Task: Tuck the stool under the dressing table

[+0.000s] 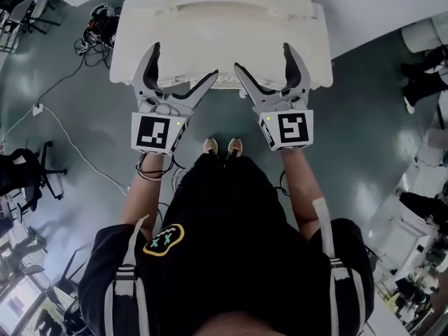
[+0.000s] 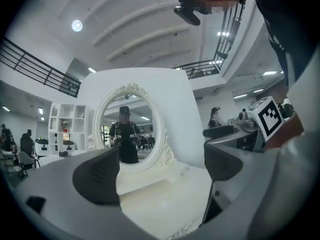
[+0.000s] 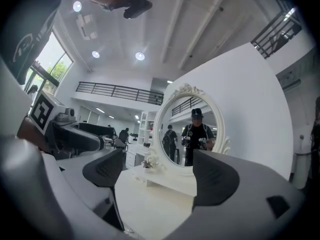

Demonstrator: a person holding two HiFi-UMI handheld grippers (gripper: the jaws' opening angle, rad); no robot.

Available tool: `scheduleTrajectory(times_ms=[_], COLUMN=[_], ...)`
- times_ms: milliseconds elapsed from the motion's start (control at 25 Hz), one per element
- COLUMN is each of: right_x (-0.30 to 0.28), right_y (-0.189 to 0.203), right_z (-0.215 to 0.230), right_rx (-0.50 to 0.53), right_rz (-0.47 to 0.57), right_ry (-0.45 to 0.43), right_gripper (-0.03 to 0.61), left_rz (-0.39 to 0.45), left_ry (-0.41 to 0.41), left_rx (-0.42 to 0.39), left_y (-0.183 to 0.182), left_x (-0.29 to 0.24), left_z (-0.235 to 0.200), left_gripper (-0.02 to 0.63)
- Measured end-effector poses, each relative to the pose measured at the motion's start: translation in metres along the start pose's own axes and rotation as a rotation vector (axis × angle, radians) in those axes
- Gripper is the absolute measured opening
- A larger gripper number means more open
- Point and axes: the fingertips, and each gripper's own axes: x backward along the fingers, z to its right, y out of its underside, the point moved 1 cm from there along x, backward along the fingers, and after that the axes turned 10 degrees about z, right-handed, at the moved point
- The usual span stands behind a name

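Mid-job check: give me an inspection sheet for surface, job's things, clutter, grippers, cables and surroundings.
Surface: white dressing table, its top seen from above, directly in front of the person.
Job's things: dressing table with its oval mirror in view; stool not clearly seen in any view.
Clutter: small white flower ornament beside the mirror.
Grippers: left gripper and right gripper both open, nothing between the jaws, held over the table's front edge.
Cables: white cable across the floor at left; dark tangle by the table's left corner.
Surroundings: office chair at left, grey floor.
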Motion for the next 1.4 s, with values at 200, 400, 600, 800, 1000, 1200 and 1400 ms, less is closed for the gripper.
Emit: scheduleTrajectory(times_ms=[200,400,600,800,1000,1200,1400], right_x=[-0.002,-0.006,-0.008,-0.011,-0.017,-0.017,-0.02], right_y=[-0.013,-0.024,-0.031,-0.028,-0.021,-0.023,-0.022], right_z=[-0.013,-0.018,-0.017,-0.015,-0.014,-0.019,-0.018], right_rx=[0.048,0.034,0.054,0.05,0.037,0.021,0.009], right_rz=[0.006,0.016,0.03,0.03,0.017,0.018,0.013], right_ry=[-0.068,-0.107,-0.135,-0.136,-0.152,-0.179,-0.194], right_gripper=[0.37,0.252,0.037,0.024,0.021,0.02,0.02], left_rz=[-0.02,-0.021,-0.032,-0.03,-0.038,-0.043,-0.047], left_ry=[0.117,0.127,0.168,0.185,0.196,0.213,0.221], left_rx=[0.006,0.042,0.056,0.071,0.066,0.058,0.052], left_y=[-0.004,-0.008,-0.008,-0.005,0.0,0.0,0.003], left_x=[-0.003,-0.008,-0.016,-0.021,-0.026,-0.026,-0.03], left_z=[0.012,0.013,0.023,0.023,0.023,0.029,0.028], left_gripper=[0.524,0.068,0.02,0.02,0.018,0.018,0.018])
